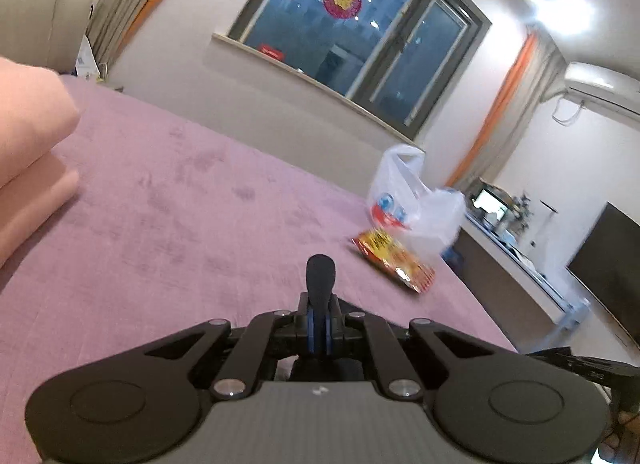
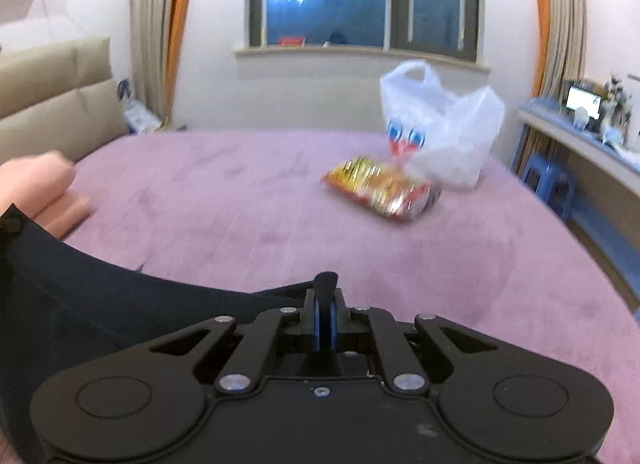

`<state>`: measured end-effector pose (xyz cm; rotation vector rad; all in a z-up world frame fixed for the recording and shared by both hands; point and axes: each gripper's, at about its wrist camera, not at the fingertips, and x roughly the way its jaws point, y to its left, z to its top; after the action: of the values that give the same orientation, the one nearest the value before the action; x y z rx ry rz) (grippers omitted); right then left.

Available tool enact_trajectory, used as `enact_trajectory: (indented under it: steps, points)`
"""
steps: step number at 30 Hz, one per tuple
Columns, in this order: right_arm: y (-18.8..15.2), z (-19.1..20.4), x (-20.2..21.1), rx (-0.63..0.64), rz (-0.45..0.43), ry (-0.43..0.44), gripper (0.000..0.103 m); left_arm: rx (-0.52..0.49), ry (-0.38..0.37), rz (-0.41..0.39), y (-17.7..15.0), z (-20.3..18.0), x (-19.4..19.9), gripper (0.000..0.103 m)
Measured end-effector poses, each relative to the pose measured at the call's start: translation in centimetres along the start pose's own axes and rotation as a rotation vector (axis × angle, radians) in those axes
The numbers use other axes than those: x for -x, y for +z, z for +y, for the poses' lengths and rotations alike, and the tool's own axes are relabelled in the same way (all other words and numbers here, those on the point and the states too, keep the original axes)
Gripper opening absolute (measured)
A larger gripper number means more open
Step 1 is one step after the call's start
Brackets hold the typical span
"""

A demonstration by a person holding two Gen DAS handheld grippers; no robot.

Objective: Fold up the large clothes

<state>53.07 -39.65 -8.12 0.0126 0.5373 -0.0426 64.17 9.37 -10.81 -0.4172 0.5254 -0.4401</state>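
Observation:
A dark garment [image 2: 100, 304] stretches from the left edge of the right wrist view to my right gripper [image 2: 326, 288]. That gripper is shut on the garment's edge, a little above the purple bed cover [image 2: 240, 204]. Most of the cloth hangs below the gripper body, out of sight. In the left wrist view my left gripper [image 1: 320, 276] is shut too. A dark tuft of the same cloth is pinched between its blue-edged pads, over the bed cover [image 1: 180, 204]; the rest of the garment is hidden there.
A white plastic bag [image 2: 444, 132] and a red-yellow snack packet [image 2: 380, 188] lie on the far right of the bed. Folded pink bedding [image 1: 32, 144] sits at the left by the headboard [image 2: 52, 96]. A blue stool [image 2: 548, 184] and a desk [image 2: 580, 144] stand beyond the right edge.

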Motion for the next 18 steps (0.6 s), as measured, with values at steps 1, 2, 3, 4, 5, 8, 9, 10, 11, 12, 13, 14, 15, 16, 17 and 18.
enact_trajectory:
  steps: [1, 2, 3, 4, 5, 8, 9, 10, 11, 12, 13, 14, 15, 16, 17, 18]
  points:
    - [0.4, -0.1, -2.1, 0.004, 0.006, -0.017, 0.006, 0.009, 0.008, 0.006, 0.3, 0.7, -1.6, 0.006]
    - [0.5, -0.2, -4.3, -0.002, 0.029, -0.019, 0.006, 0.012, 0.026, 0.03, 0.2, 1.5, -3.8, 0.006]
    - [0.4, -0.3, -6.6, -0.009, 0.068, -0.014, 0.006, 0.011, 0.064, 0.069, -0.3, 2.2, -5.8, 0.006]
    - [-0.2, -0.2, -9.0, -0.019, 0.118, -0.001, 0.006, 0.014, 0.09, 0.106, -0.9, 2.7, -7.3, 0.006]
    - [-0.9, -0.1, -10.9, -0.021, 0.172, 0.001, 0.006, 0.017, 0.125, 0.172, -2.1, 3.4, -9.1, 0.006]
    - [-4.1, 0.3, -15.6, -0.013, 0.331, -0.024, 0.006, 0.016, 0.224, 0.298, -5.2, 4.8, -11.5, 0.006]
    - [-5.3, 0.2, -16.7, -0.02, 0.377, -0.03, 0.006, 0.04, 0.227, 0.316, -5.9, 5.4, -11.7, 0.009]
    - [-6.2, 0.1, -17.5, -0.034, 0.413, -0.021, 0.008, 0.064, 0.243, 0.325, -6.7, 6.1, -12.0, 0.014]
    - [-6.8, 0.0, -18.0, -0.046, 0.424, -0.018, 0.008, 0.076, 0.244, 0.322, -7.0, 6.4, -12.1, 0.017]
    - [-7.0, 0.2, -18.0, -0.039, 0.407, -0.024, 0.008, 0.083, 0.235, 0.31, -7.1, 6.8, -12.1, 0.017]
    - [-6.9, 0.3, -18.0, -0.024, 0.405, -0.027, 0.014, 0.085, 0.234, 0.29, -7.0, 6.7, -12.0, 0.017]
    - [-6.6, 0.3, -18.0, -0.021, 0.414, -0.034, 0.024, 0.073, 0.252, 0.26, -6.7, 6.4, -11.5, 0.017]
    - [-6.1, 0.1, -17.8, -0.031, 0.433, -0.04, 0.036, 0.051, 0.272, 0.223, -6.4, 6.0, -10.7, 0.016]
    - [-5.7, 0.0, -17.1, -0.054, 0.434, -0.044, 0.057, 0.017, 0.289, 0.16, -5.7, 5.1, -9.2, 0.015]
    - [-5.1, -0.5, -15.9, -0.083, 0.408, -0.034, 0.06, -0.005, 0.292, 0.11, -5.0, 4.4, -7.8, 0.015]
    - [-4.5, -0.7, -14.6, -0.1, 0.382, -0.021, 0.06, -0.025, 0.292, 0.068, -4.3, 3.5, -6.5, 0.016]
